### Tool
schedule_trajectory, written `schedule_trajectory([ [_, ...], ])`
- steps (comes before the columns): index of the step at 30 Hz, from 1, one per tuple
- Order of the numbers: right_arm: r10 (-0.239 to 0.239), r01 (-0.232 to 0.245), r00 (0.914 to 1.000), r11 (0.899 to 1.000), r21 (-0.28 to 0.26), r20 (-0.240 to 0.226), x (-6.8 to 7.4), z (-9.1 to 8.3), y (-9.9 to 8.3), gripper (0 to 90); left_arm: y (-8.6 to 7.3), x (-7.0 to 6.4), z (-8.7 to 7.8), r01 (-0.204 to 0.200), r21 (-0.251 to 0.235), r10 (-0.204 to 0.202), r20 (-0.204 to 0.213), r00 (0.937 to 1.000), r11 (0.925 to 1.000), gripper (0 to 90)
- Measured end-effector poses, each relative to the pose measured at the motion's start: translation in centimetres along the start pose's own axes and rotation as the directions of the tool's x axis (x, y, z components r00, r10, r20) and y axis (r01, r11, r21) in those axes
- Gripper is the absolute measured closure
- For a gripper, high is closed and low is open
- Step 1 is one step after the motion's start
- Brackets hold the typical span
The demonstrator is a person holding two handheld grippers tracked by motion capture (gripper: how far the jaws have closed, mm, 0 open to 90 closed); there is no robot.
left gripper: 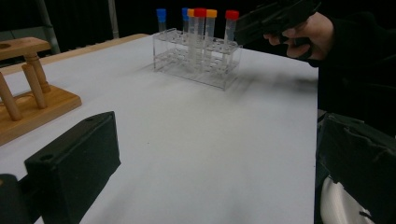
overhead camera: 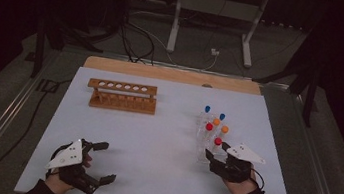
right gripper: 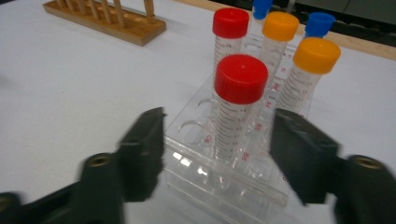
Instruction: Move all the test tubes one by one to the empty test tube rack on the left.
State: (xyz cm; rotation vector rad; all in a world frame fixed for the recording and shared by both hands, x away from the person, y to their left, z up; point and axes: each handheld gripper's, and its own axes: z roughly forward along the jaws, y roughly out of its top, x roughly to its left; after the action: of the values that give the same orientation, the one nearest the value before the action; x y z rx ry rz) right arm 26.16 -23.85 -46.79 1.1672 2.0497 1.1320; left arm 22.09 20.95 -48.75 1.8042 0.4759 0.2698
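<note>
Right gripper (right gripper: 217, 154): jaws spread wide, empty, 1 on each side of the nearest red-capped tube (right gripper: 237, 105), not touching it. Tube upright in the clear rack (right gripper: 224, 179), at 3 o'clock on the white table (overhead camera: 154, 140), with 5 more capped tubes behind. Left gripper (overhead camera: 101, 161): open, empty, at 7 o'clock. Wooden rack (overhead camera: 122, 96) at 11 o'clock.
</note>
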Motion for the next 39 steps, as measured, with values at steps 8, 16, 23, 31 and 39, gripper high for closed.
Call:
schedule_trajectory([
  [8, 0.03, -0.031, 0.9995, 0.999, 0.023, 0.007, -0.4, 0.3, -0.1, 63.8, 0.0, 0.0, 0.0, 0.004, -0.008, -0.004, 0.001, 1.0, 1.0, 0.5],
  [16, 0.031, -0.032, 0.9995, 0.999, 0.03, 0.007, -0.6, 0.7, -0.1, 74.2, 0.0, 0.0, 0.0, 0.003, -0.001, -0.003, 0.003, 1.0, 1.0, 0.5],
  [23, 0.016, -0.016, 0.9999, 1.0, 0.02, 0.006, -0.6, 0.5, 0.2, 75.0, 0.0, 0.1, 0.0, 0.007, -0.01, -0.007, 0.003, 1.0, 0.9999, 0.5],
  [31, -0.029, 0.029, 0.9996, 1.0, -0.001, 0.007, -0.5, -0.1, 0.9, 75.1, 0.0, 0.1, 0.0, 0.01, -0.006, -0.01, 0.003, 0.9999, 0.9999, 0.5],
  [39, -0.029, 0.029, 0.9996, 0.999, -0.041, -0.003, -0.7, -1.1, 2.1, 75.1, 0.0, 0.1, 0.0, 0.017, -0.007, -0.017, 0.007, 0.9998, 0.9998, 0.5],
])
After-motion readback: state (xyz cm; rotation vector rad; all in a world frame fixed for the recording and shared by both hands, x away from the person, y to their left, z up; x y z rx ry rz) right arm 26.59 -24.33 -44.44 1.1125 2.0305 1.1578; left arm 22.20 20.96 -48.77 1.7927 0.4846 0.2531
